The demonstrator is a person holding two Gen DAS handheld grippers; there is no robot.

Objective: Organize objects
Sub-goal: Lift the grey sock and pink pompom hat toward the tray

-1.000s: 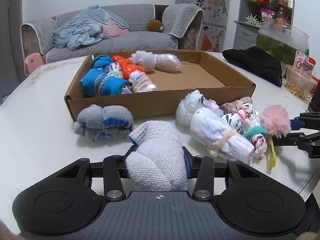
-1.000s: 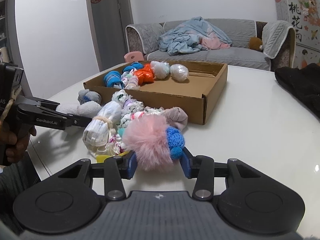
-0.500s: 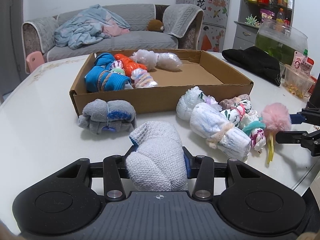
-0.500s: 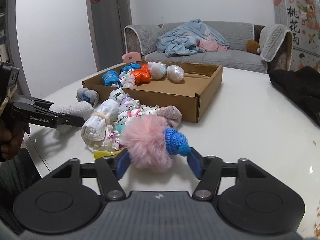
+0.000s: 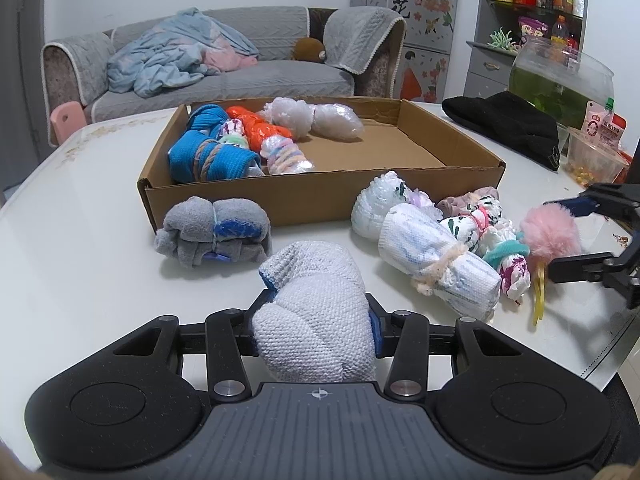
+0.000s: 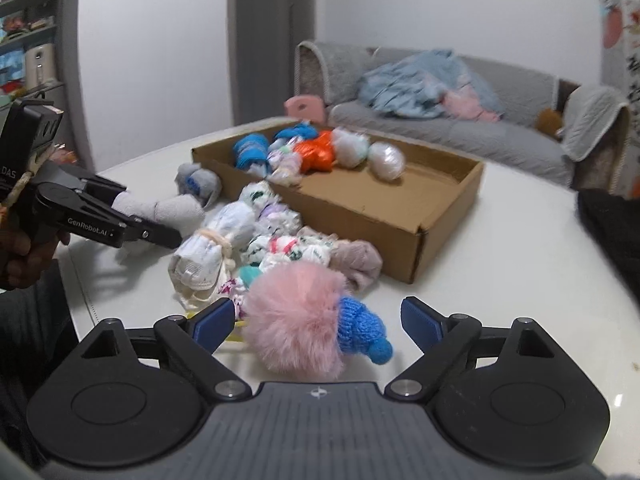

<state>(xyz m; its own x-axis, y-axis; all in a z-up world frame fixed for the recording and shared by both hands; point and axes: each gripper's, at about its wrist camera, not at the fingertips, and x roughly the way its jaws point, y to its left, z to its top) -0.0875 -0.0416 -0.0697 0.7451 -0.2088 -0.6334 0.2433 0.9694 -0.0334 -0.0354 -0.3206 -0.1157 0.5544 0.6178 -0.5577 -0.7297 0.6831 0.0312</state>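
Pink pompom (image 6: 294,318) with a blue knitted cap lies on the white worktop (image 6: 500,248), directly between the spread pads of the right claw (image 6: 318,320), touching neither. That claw has just been opening and stands released. The pompom's long axis runs across the jaws, cap end toward the right pad. The cardboard box (image 5: 320,196) lies ahead, well apart, beyond a cluster of bundles on the worktop. The left claw (image 5: 316,316) is clenched on a white knitted sock roll (image 5: 316,312), coarse-woven and soft; it is the nearer to the box front. A grey fleece roll (image 5: 214,232) rests just before the box wall. Contents of the box: banded fabric rolls, blue, orange, and pale.
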